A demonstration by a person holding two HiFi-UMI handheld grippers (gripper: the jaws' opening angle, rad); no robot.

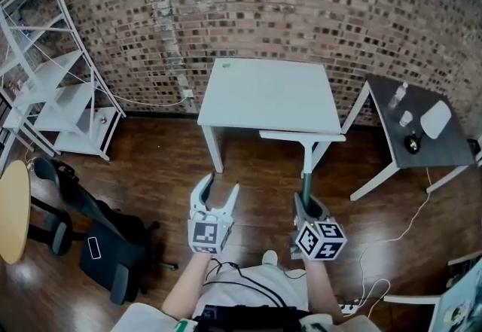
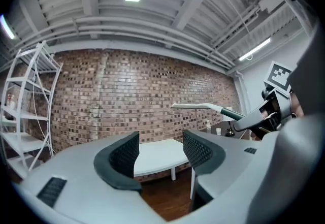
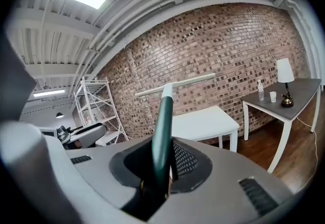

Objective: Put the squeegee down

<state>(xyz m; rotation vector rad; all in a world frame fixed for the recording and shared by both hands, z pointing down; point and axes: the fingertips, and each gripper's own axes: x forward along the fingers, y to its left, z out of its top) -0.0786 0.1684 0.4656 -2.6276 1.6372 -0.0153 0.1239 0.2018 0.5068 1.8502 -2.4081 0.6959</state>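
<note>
The squeegee (image 1: 304, 172) has a dark green handle and a long white blade, which hovers just at the near edge of the white table (image 1: 271, 93). My right gripper (image 1: 307, 206) is shut on the handle's lower end and holds it pointing up and forward. In the right gripper view the handle (image 3: 163, 126) rises from between the jaws to the blade (image 3: 177, 85). My left gripper (image 1: 215, 193) hangs open and empty to the left, apart from the squeegee. In the left gripper view its gripper (image 2: 161, 154) frames the table, with the squeegee (image 2: 203, 107) at the right.
A grey side table (image 1: 433, 146) at the right carries a bottle, a cup and a small lamp. A white shelf rack (image 1: 60, 82) stands at the left, with a black office chair (image 1: 98, 240) and a yellow round tabletop (image 1: 13, 210) nearer. Cables lie on the wooden floor.
</note>
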